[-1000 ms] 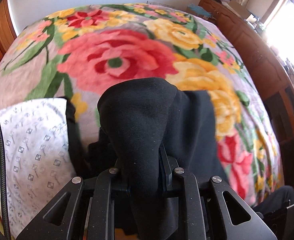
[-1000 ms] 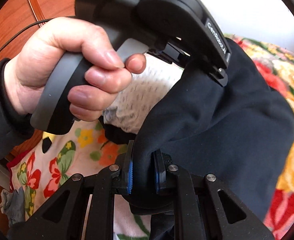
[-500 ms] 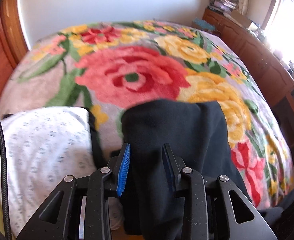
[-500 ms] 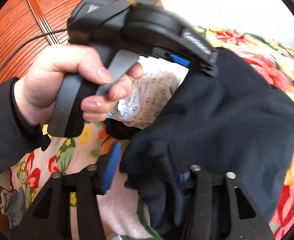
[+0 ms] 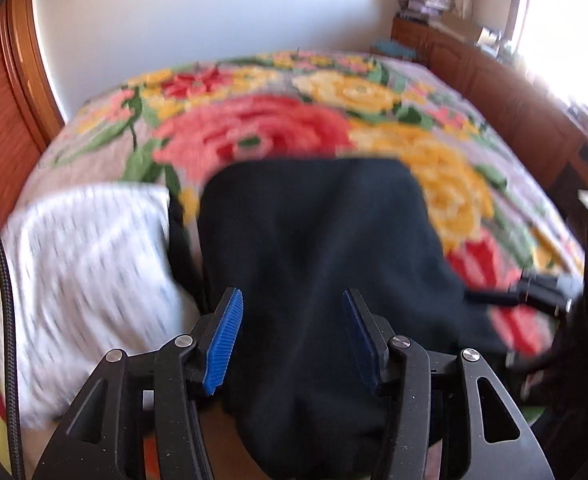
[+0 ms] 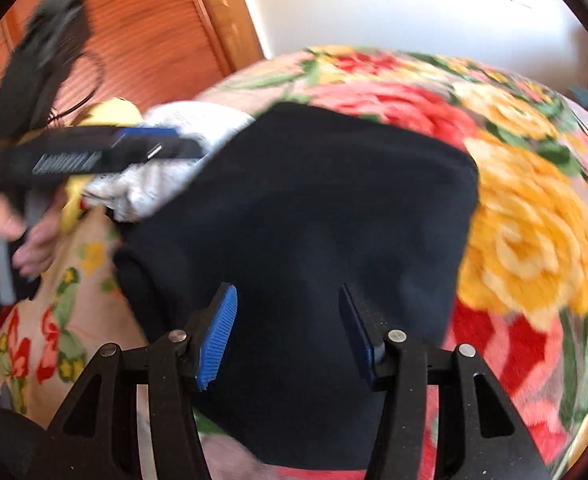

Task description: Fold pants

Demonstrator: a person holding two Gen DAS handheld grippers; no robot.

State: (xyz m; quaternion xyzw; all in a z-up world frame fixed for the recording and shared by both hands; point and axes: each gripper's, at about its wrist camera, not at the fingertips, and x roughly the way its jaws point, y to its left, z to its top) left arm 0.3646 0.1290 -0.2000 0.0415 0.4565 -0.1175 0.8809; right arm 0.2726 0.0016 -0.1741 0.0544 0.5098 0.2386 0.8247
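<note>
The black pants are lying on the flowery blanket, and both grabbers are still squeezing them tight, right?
Not quite. The black pants do lie on the flowery blanket, but neither grabber squeezes them. The left gripper has just been opening, and the right gripper too; both wrist views show the blue pads standing apart, clear of the cloth.

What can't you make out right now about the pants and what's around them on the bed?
- Black pants, left wrist view: near edge hidden behind the left gripper; folds lost to motion blur.
- Pants, right wrist view: near end cut off behind the right gripper.
- White patterned cloth: print smeared by blur; what kind of item it is cannot be told.
- Yellow item: mostly hidden behind the white cloth.
</note>
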